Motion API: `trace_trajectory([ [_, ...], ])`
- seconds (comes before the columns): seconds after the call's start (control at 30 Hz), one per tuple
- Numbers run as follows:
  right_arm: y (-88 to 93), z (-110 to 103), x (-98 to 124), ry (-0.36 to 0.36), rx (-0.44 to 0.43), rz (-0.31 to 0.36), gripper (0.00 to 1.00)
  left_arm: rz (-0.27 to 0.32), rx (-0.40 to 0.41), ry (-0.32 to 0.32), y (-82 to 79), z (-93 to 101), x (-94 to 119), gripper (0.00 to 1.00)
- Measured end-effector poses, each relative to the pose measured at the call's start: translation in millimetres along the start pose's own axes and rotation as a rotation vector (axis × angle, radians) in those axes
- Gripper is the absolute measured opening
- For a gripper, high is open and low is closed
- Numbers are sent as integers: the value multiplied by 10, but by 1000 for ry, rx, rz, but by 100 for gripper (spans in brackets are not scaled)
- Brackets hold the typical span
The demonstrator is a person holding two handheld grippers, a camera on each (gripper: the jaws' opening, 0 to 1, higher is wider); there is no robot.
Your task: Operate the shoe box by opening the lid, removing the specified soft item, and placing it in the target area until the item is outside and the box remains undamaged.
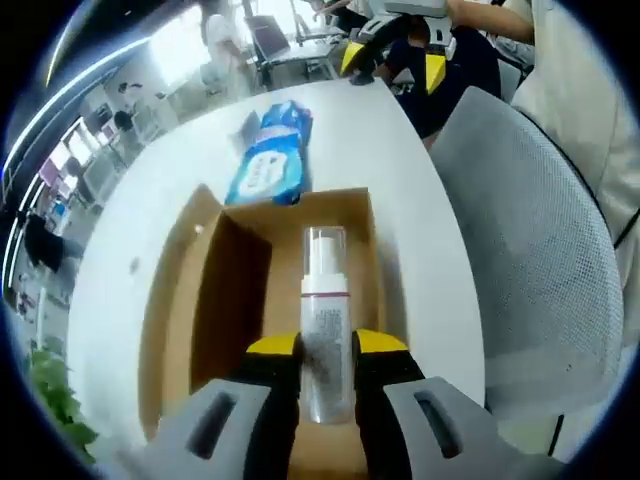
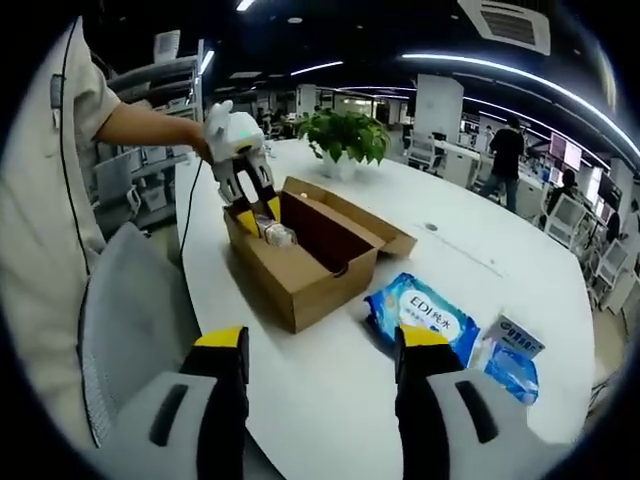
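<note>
Left gripper view: a clear pump bottle (image 1: 324,330) is seen inside the open shoe box (image 1: 225,300), clamped between the left gripper's (image 1: 326,345) jaws. A blue wipes pack (image 1: 272,155) lies on the white table (image 1: 400,160) just beyond the box. The right gripper (image 2: 320,345) is held spread wide, empty, above the table.

Open shoe box (image 2: 300,255) beside wipes pack (image 2: 420,312)
</note>
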State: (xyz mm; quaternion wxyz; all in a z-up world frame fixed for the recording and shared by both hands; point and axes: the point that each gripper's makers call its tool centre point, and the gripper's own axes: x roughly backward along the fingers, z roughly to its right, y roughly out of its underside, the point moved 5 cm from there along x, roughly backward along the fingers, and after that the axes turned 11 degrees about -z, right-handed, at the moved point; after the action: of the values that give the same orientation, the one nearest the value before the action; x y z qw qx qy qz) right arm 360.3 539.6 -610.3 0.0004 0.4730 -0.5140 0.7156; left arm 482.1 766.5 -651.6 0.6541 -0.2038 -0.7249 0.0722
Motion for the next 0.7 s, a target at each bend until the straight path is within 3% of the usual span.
trace_trajectory([
  [0.4,-189,-111,-114,-54,57,43,42,94,-56,7,-394,248,153,17],
  [0.7,-278,-230,-180,-104,105,51,33,153,-91,38,-600,417,204,17],
])
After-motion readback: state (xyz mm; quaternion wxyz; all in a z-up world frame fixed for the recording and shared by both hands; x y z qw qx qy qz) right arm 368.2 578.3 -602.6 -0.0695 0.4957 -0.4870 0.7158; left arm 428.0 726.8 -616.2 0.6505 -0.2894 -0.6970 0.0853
